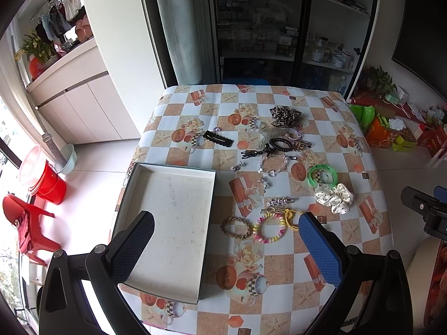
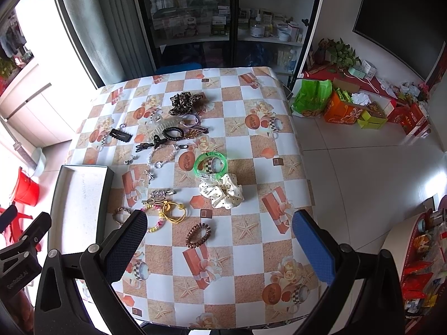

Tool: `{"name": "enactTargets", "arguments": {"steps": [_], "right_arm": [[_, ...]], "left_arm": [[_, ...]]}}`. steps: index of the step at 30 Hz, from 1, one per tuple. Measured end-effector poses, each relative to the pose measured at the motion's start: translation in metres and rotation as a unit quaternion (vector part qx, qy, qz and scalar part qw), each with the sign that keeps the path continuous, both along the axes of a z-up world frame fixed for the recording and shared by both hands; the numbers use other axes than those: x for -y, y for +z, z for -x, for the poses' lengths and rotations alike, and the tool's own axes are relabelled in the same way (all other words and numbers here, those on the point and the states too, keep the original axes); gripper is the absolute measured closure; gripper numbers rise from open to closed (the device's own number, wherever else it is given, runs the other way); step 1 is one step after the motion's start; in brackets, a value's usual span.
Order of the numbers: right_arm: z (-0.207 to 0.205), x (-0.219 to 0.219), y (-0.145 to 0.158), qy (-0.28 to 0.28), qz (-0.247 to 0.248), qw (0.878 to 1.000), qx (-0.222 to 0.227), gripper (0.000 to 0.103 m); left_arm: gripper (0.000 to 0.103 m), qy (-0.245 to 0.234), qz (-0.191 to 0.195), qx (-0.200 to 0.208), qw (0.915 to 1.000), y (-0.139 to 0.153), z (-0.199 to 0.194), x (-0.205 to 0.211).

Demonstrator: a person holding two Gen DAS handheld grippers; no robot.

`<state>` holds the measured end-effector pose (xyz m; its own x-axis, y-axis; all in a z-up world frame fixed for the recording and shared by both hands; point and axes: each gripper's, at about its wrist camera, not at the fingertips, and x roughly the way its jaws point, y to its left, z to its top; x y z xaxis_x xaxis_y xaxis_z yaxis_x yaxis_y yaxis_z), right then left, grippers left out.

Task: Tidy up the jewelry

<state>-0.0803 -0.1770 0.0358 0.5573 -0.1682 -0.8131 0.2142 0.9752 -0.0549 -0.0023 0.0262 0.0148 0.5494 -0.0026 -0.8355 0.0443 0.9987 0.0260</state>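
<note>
1. the left claw [image 1: 226, 240] is held above the near left part of the counter [image 1: 349, 128], fingers spread wide, nothing gripped.
2. the right claw [image 2: 219, 234] is held above the near middle of the counter, also spread wide w/ nothing between its fingers.
3. an open shallow box [image 1: 167, 212] w/ a pale bare floor is seen at the near left of the counter; its edge shows at the left in the right wrist view.
4. just right of the box, a braided brown bracelet [image 1: 236, 227] and a pastel bead bracelet [image 1: 269, 230] are laid side by side, w/ yellow hair ties [image 1: 293, 217] touching the bead bracelet on its right.
5. a brown spiral hair tie [image 2: 199, 235] is seen alone, near the right claw, between its fingers in the view.
6. a silver hair clip [image 1: 280, 201] lies just far of the yellow ties.
7. a cream dotted scrunchie [image 2: 223, 191] lies mid-counter, touching a green bangle [image 2: 210, 163] on its far side.
8. a clear bead bracelet [image 1: 272, 164] lies left of the bangle.
9. farther off, a black spiral hair tie [image 1: 280, 143], a black snap clip [image 1: 218, 138] to its left and a leopard scrunchie [image 1: 285, 115] at the far end are seen; items around the black tie are tangled, not told apart.
</note>
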Motion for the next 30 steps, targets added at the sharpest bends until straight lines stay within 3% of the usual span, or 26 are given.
{"name": "enactTargets", "arguments": {"steps": [30], "right_arm": [[-0.001,0.0009,0.0004,-0.001,-0.003,1.0,-0.003,0.0]], "left_arm": [[0.0,0.0,0.001,-0.004,1.0,0.0019,-0.0027,0.0004]]}}
